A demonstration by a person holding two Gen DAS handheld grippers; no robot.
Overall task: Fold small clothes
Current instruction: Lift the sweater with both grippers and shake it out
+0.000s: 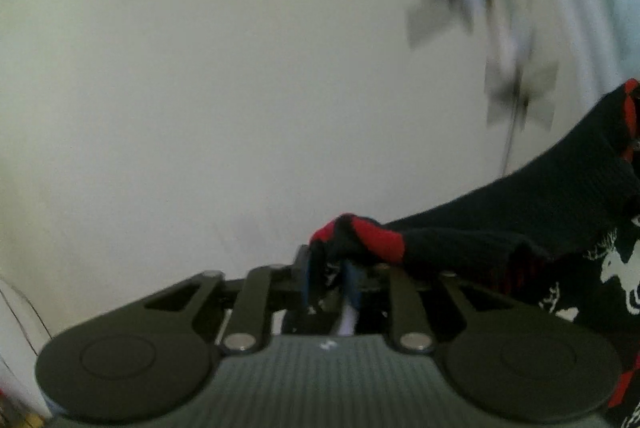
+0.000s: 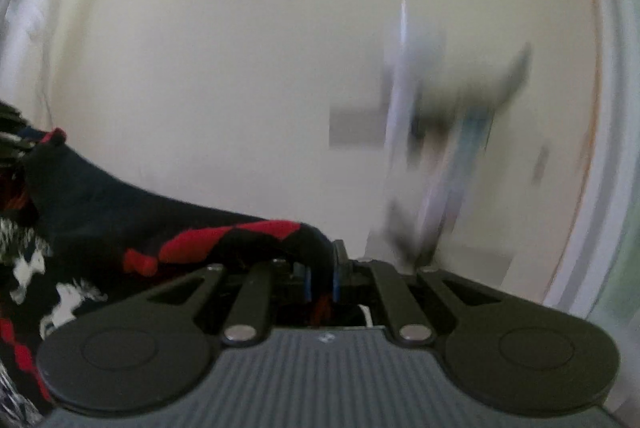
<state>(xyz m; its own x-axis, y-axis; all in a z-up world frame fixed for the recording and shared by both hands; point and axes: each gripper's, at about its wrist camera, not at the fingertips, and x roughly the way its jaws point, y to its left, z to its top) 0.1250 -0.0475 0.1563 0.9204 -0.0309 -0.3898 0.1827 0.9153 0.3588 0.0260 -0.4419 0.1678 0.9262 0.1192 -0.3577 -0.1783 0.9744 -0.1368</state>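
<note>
Two tongs hold one soft, light knitted sweater (image 1: 500, 224) up between them: left tongs (image 1: 330, 280) pinch a red-and-black corner, right tongs (image 2: 320, 278) clamp the other. Corners grip best; it sags.

The garment (image 1: 520, 211) is knitted cloth, ribbed and matt, dark navy with red bands and a white woven-in pattern. The left gripper (image 1: 330, 280) and right gripper (image 2: 320, 278) have matt black plastic linkage arms with bright metal pivot pins. Each body carries a grey, finely ribbed, matt panel. The tabletop (image 1: 200, 107) looks smooth and matt, off-white; blur hides finer texture.
</note>
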